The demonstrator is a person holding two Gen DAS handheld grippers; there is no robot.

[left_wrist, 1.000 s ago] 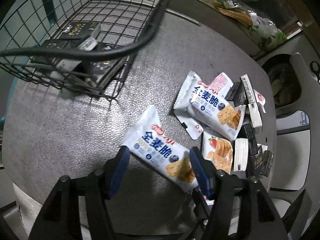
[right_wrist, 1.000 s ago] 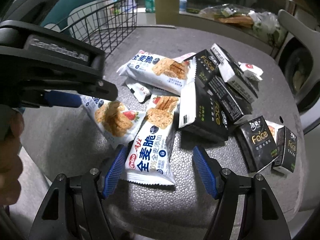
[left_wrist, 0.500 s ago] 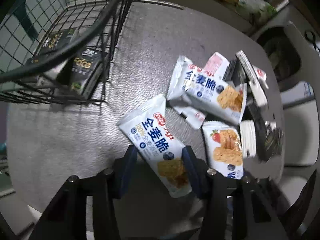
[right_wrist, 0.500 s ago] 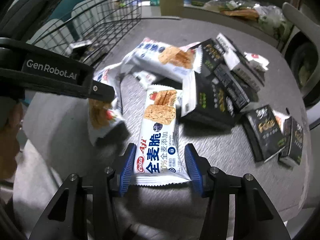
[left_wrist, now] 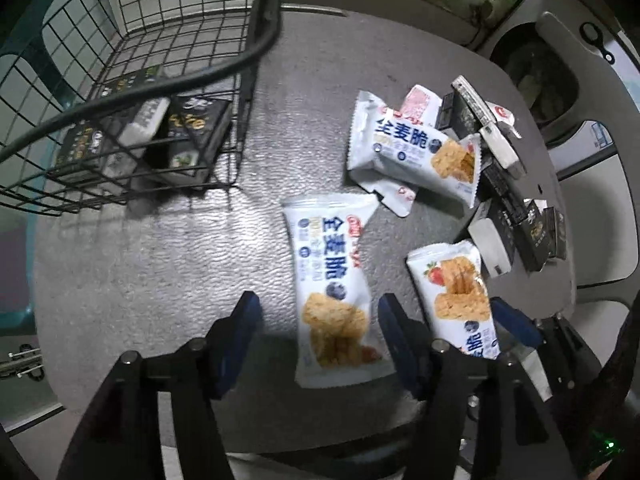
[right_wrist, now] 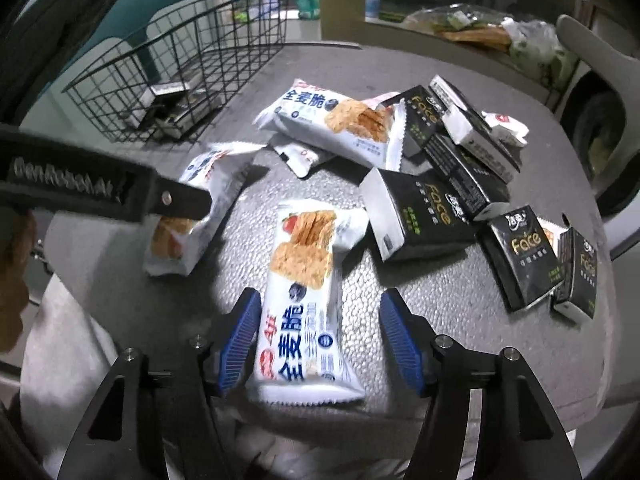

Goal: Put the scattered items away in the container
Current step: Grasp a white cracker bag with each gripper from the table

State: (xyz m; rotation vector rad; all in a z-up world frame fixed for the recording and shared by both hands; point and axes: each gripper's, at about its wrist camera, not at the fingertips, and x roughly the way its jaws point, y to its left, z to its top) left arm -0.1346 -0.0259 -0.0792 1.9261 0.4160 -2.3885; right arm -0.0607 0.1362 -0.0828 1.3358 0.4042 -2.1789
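Left gripper (left_wrist: 318, 332) spread wide around a blueberry cracker packet (left_wrist: 330, 300) on the grey table (left_wrist: 140, 280), pads apart from wrapper, right gripper (right_wrist: 316, 336) likewise spread around a strawberry cracker packet (right_wrist: 304, 296), wire basket (left_wrist: 132, 92) beyond on the left holding black tissue packs (left_wrist: 192, 132)

White cracker packets (left_wrist: 332, 292) and black boxes (right_wrist: 416, 216) strewn on table, wire basket (left_wrist: 132, 80) part-filled
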